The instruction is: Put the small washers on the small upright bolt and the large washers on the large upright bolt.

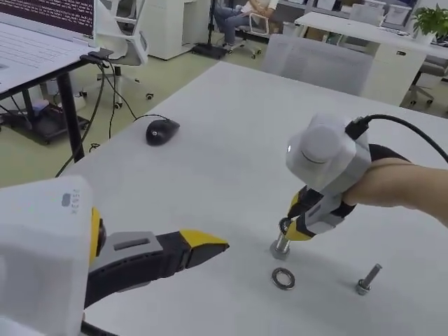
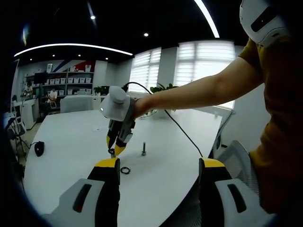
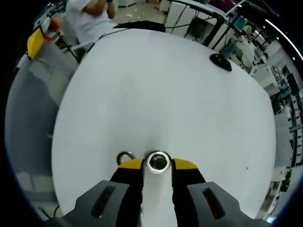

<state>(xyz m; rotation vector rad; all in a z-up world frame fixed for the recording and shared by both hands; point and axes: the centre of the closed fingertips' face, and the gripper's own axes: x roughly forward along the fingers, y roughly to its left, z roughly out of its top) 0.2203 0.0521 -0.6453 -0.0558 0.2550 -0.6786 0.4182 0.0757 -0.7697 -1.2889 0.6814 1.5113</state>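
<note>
White office table [image 1: 210,140] | R tool [image 1: 291,229] clenched on washer [image 3: 157,161] at top of large bolt [image 1: 281,248] | L tool [image 2: 158,163] released, empty | risk: off-centre release, washer misses bolt, rolls away

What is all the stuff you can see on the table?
table: one, white, under everything.
large bolt: one, silver, upright on the table.
small bolt: one, silver, to the right of the large bolt in the head view.
loose washer: one, silver, flat beside the large bolt.
held washer: one, silver, above the large bolt.
mouse: one, black, far across the table.
left gripper: one, black and yellow, open.
right gripper: one, black and yellow, shut on the held washer.
</note>
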